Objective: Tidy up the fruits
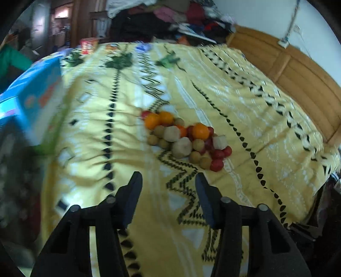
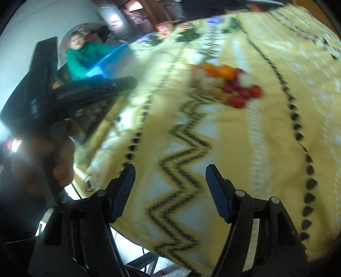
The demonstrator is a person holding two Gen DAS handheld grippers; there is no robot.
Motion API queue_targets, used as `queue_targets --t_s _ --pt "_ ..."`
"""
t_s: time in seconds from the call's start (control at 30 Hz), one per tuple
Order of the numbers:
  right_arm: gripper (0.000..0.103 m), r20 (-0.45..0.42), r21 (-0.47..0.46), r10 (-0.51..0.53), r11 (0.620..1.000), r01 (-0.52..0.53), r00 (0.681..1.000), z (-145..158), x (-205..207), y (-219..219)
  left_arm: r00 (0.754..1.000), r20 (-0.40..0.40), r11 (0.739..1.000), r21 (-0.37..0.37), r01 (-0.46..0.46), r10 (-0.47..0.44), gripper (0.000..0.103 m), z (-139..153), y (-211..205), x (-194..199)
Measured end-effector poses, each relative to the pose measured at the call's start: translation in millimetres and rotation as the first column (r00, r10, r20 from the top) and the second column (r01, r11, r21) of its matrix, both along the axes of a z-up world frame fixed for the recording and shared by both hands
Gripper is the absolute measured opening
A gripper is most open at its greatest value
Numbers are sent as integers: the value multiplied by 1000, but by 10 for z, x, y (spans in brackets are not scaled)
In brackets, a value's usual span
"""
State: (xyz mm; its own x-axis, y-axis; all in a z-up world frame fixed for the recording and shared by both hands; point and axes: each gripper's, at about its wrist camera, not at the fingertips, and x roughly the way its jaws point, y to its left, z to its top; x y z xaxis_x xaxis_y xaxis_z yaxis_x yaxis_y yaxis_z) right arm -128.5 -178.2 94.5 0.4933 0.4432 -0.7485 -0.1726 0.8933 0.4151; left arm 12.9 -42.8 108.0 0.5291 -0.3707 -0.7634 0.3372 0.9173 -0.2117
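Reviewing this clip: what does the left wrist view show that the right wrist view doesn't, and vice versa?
Only the left wrist view shows the wooden headboard, the heap of clothes behind the bed, and the open left gripper from behind. Only the right wrist view shows a child in green, the person's hand on a gripper handle, and the open right gripper. Both share the yellow patterned blanket, the fruit pile and the blue box.
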Motion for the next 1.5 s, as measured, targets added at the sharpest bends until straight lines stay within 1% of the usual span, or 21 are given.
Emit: queue_targets --t_s 0.03,0.1,0.23,0.3,0.4,0.47,0.57,0.67,0.73,0.8,0.87,0.93,0.97,1.03,1.1,1.17,1.27,1.37,1.43,1.5 --pt "69 -9 10 -17 1000 18 1000 -31 16 -86 1000 -15 1000 5 14 -13 42 -79 -93 93" --pt "69 -24 25 -48 999 48 999 -81 58 -229 999 -42 1000 -10 13 -14 37 -217 -214 291" --pt "69 -30 41 -71 997 72 997 -141 163 -428 998 -69 996 -85 -19 13 37 -340 -241 569" --pt "69 -38 41 -73 996 75 997 -186 230 -479 996 -80 993 -105 -44 36 37 -398 -257 718" --pt "69 -49 43 -69 997 71 996 -235 316 -505 995 -93 993 -102 -55 46 37 -487 -324 894" --pt "69 -49 48 -67 996 69 997 -246 336 -507 995 -87 994 -92 -56 48 37 -521 -367 960" --pt "69 -42 51 -64 996 67 997 -228 356 -499 992 -107 994 -77 -80 72 37 -608 -396 1056" --pt "69 -42 53 -63 996 65 997 -242 379 -489 990 -110 994 -54 -92 86 37 -666 -435 1108" --pt "69 -45 51 -62 997 65 997 -253 397 -481 991 -99 995 -41 -96 91 32 -659 -459 1120" --pt "69 -40 48 -63 997 65 997 -240 401 -484 993 -80 996 -26 -88 86 31 -626 -478 1087" --pt "69 -18 41 -71 997 72 997 -194 414 -515 995 -66 997 -29 -77 75 31 -578 -463 1025" --pt "69 3 42 -84 996 84 996 -151 451 -569 997 -55 997 -48 -64 61 31 -498 -409 920" --pt "65 14 40 -90 995 89 996 -135 492 -607 998 -43 996 -61 -58 56 31 -441 -346 826" --pt "55 22 20 -108 994 108 994 -127 622 -680 997 -44 995 -84 -59 56 31 -387 -223 687" --pt "50 38 2 -135 991 135 990 -126 795 -737 996 -56 993 -97 -68 63 31 -364 -131 585" --pt "44 52 -40 -148 988 150 988 -147 971 -751 995 -71 990 -117 -73 65 31 -352 -32 505" --pt "41 54 -128 -143 981 149 988 -225 1206 -731 996 -72 990 -128 -57 48 31 -310 22 431" --pt "39 46 -204 -126 970 133 991 -296 1347 -727 998 -62 988 -148 -42 33 31 -256 42 388" --pt "39 34 -282 -101 954 106 994 -348 1417 -709 998 -61 986 -163 -43 34 31 -242 58 393" --pt "39 7 -333 -62 941 61 998 -409 1464 -684 997 -62 984 -171 -45 35 31 -243 67 407"
